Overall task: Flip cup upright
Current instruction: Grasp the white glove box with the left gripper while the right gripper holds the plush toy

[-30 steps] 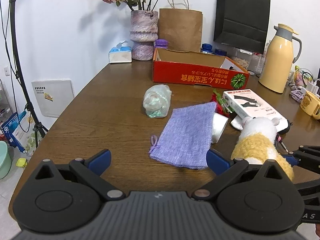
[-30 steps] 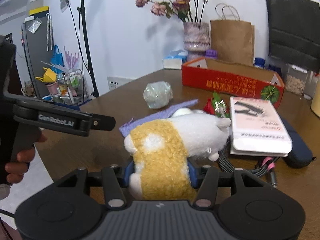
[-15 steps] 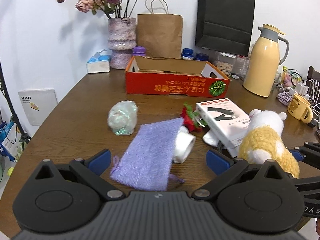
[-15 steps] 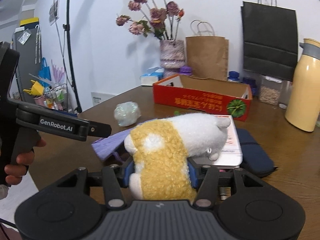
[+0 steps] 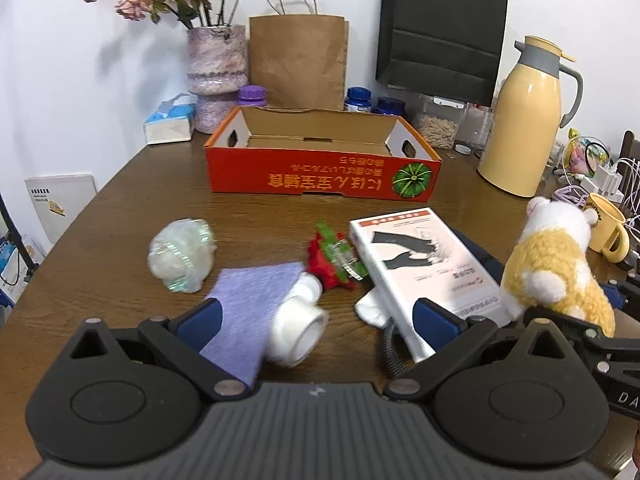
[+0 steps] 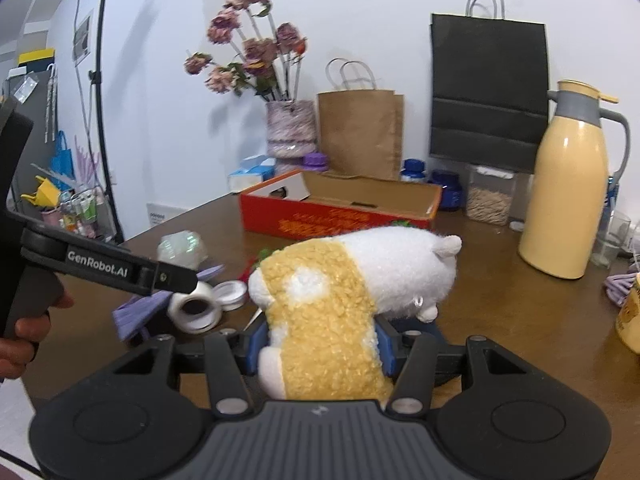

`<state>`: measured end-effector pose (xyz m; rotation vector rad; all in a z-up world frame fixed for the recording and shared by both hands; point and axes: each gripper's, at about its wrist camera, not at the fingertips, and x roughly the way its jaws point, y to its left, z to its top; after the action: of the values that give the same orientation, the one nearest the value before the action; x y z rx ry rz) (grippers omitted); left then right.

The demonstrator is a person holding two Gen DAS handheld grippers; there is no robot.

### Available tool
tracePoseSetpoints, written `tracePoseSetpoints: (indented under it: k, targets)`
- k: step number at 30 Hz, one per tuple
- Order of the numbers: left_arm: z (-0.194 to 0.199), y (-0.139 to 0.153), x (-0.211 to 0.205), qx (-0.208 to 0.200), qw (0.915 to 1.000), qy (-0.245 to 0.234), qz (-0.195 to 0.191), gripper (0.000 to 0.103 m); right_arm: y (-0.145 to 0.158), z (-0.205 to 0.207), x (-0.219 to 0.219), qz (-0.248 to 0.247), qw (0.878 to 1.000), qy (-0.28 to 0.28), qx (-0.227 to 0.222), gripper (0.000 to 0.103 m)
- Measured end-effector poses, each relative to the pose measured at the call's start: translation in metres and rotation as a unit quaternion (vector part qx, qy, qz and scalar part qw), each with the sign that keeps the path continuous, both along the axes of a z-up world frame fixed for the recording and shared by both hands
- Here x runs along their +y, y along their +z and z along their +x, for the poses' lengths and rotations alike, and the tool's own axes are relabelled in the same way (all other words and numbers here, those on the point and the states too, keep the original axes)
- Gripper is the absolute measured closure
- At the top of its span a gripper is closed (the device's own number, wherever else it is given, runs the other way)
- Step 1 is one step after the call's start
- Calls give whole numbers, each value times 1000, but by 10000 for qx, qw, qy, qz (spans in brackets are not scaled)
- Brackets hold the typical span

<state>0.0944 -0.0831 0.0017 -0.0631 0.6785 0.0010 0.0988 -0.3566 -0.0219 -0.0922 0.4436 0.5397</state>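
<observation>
A white cup (image 5: 298, 332) lies on its side on the brown table (image 5: 120, 208), its mouth toward me, partly on a purple cloth pouch (image 5: 252, 300). My left gripper (image 5: 318, 322) is open, low over the table, and the cup sits between its blue fingertips, left of centre. The right wrist view shows the cup (image 6: 196, 312) lying just beyond the left gripper (image 6: 176, 278). My right gripper (image 6: 320, 344) is shut on a yellow-and-white plush toy (image 6: 348, 280), held above the table. The left wrist view has that plush toy (image 5: 556, 280) at the far right.
A white book-like box (image 5: 428, 264) lies right of the cup, with a red wrapped flower (image 5: 332, 260) and crumpled plastic (image 5: 182, 254) behind it. Further back stand a red cardboard box (image 5: 320, 176), a yellow thermos (image 5: 524, 120), a vase (image 5: 216, 68) and paper bags. A yellow mug (image 5: 604, 226) stands far right.
My left gripper swung right and closer, so the cup now lies between its fingers. My right gripper rose and moved right with the plush toy.
</observation>
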Motion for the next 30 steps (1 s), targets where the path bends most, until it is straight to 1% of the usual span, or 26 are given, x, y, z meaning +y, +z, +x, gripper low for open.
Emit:
tracePoseSetpoints:
  k: [11, 20, 25, 30]
  targets:
    - [47, -2, -41, 339, 9993, 143, -47, 0, 1, 46, -36, 107, 9998, -166, -25, 51]
    - [81, -8, -69, 697, 9970, 328, -88, 0, -6, 79, -53, 126, 9997, -195, -11, 51]
    - [103, -14, -80, 956, 9942, 433, -224, 0, -13, 100, -57, 124, 9997, -208, 21, 51]
    - [119, -17, -89, 1108, 9921, 528, -257, 0, -21, 110, -59, 204, 9996, -196, 25, 51]
